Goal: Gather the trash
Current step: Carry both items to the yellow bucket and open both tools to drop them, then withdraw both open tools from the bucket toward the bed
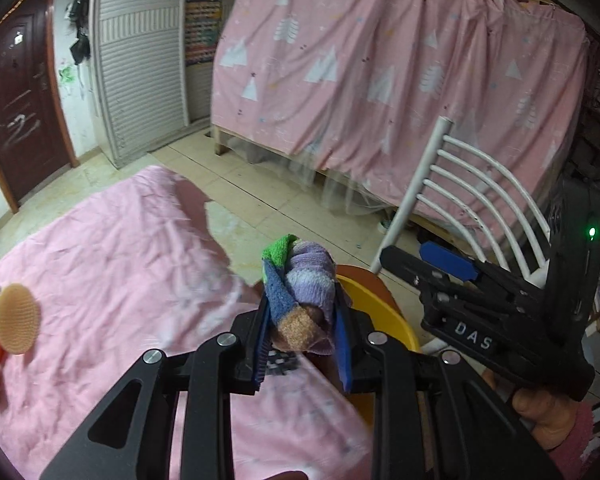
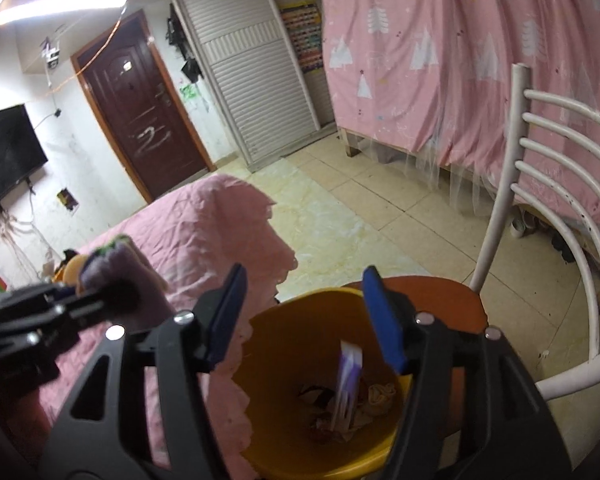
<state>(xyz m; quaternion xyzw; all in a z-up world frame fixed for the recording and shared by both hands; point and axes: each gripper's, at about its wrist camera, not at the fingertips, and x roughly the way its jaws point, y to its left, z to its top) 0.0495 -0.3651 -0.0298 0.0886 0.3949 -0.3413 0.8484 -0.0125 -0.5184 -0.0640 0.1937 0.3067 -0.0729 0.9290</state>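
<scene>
The left gripper (image 1: 300, 320), fingers clamped on the striped cloth wad (image 1: 304, 280), holds it just left of the yellow bin (image 2: 320, 380), over which the right gripper (image 2: 306, 316) hangs spread and empty.

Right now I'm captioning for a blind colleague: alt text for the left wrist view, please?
The left gripper clamps a striped multicolored cloth above a yellow bucket beside a pink-covered table. The right gripper hovers open at right.
</scene>
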